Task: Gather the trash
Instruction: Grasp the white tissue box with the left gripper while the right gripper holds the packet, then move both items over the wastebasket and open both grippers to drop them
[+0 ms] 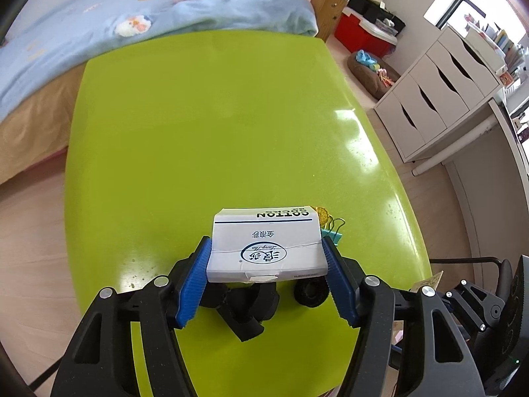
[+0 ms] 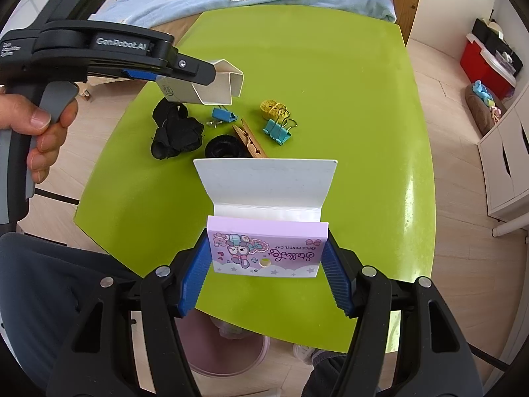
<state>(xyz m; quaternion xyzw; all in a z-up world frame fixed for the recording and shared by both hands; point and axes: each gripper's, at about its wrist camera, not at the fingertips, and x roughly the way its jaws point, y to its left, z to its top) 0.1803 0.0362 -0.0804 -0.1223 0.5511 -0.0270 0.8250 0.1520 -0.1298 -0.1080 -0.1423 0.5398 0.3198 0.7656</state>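
Clamping on both sides, the blue pads of the left gripper (image 1: 266,258) are being pressed against the short ends of a white sock box (image 1: 266,244), which is being held clear above the green table (image 1: 205,125); the box is printed "COTTON SOCKS" and is seen upside down in the left wrist view. In the right wrist view the same white box (image 2: 215,87) is being shown open-ended and empty, raised above the left part of the table. The right gripper (image 2: 266,258) is being closed on a purple pencil-cap box (image 2: 264,251), whose white lid flap is being held open and tilted away from the camera; this box is being kept above the near edge of the table. Below that edge, a pink bin (image 2: 228,350) is being partly shown on the floor. Several small items are being left on the tabletop: a crumpled black cloth (image 2: 175,132), a black ring-shaped band (image 2: 224,149) just beside it, a wooden clothespin (image 2: 249,140) touching the band, a blue binder clip (image 2: 223,114), a teal binder clip (image 2: 277,130) and a yellow object (image 2: 269,107) next to it. A bed with a light blue blanket (image 1: 99,23) is being seen beyond the far end of the table, and a white drawer unit (image 1: 439,92) is standing to the right.
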